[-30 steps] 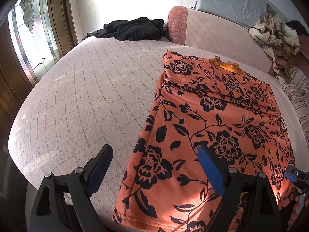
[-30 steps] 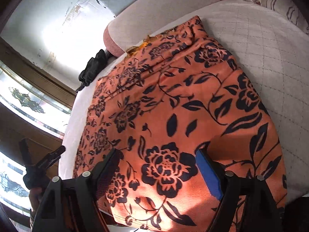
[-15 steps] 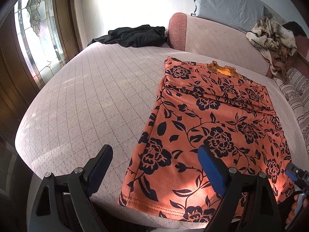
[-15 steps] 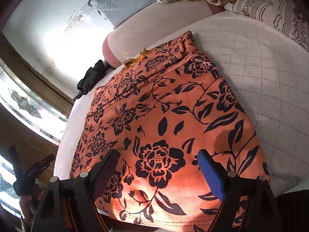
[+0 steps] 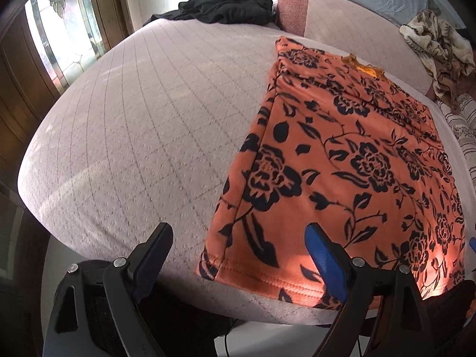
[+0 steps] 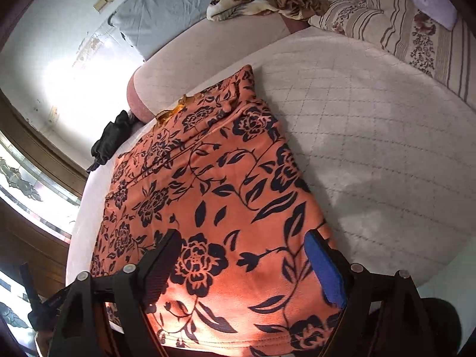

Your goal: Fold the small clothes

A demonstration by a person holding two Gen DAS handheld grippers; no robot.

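An orange garment with a black flower print lies flat on the pale quilted bed, its sides folded in and its hem at the near edge. It also shows in the right wrist view. My left gripper is open and empty, hovering just before the hem's left corner. My right gripper is open and empty, hovering above the hem's right part. The left gripper shows at the lower left of the right wrist view.
A black garment lies at the far end of the bed by the pink headboard. A brown patterned blanket and striped pillows lie at the right. A stained-glass window is on the left.
Both grippers have drawn back toward the bed's near edge and stay open. The garment has not moved. The left view now shows more bed to the left of the hem.
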